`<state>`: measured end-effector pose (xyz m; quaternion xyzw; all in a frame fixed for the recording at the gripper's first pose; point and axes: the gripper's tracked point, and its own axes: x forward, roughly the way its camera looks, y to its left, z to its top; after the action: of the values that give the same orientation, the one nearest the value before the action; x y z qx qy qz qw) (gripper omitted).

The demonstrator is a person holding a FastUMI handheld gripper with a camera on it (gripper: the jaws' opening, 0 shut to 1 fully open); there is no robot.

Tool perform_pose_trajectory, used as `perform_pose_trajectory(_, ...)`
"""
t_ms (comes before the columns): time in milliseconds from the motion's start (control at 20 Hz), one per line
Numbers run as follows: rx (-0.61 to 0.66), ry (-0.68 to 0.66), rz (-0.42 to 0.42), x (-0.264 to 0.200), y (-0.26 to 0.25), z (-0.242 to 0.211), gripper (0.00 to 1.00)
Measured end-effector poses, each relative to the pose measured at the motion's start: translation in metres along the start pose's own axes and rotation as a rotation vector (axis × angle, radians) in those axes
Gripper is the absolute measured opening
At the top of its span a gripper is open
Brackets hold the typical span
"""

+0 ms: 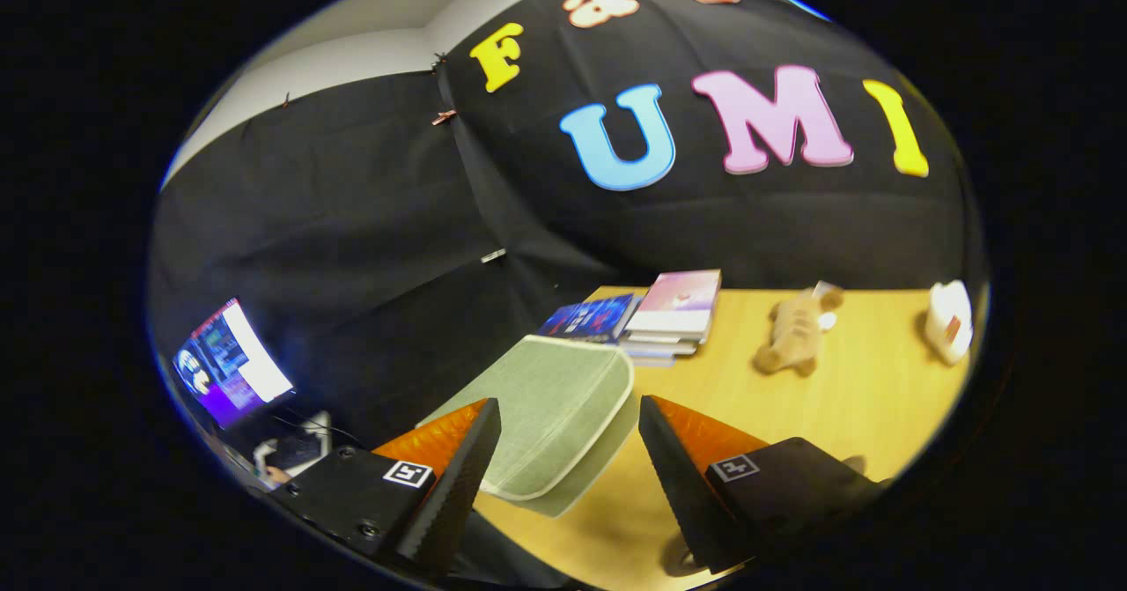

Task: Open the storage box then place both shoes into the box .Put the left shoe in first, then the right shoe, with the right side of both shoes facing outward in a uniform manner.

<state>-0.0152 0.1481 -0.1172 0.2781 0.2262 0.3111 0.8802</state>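
The storage box [546, 397], pale green fabric with a lighter piped edge and its lid closed, lies on the wooden table [863, 380] just ahead of my fingers at 12 o'clock, its long axis running toward 1 o'clock. My gripper [570, 432] stands wide apart, holding and touching nothing.

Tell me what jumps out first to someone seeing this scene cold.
The pale green fabric storage box with white piping draws the eye, sitting closed on the wooden table just ahead of the open gripper. Beyond it lie a stack of books, a tan plush toy and a small white object.
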Motion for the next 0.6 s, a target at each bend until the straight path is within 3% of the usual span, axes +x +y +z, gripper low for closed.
perform_pose_trajectory(300,0.358,0.228,0.15,0.033,-0.007,-0.06,0.98)
perform_pose_trajectory(600,0.682,0.357,0.202,0.059,-0.022,-0.097,0.98)
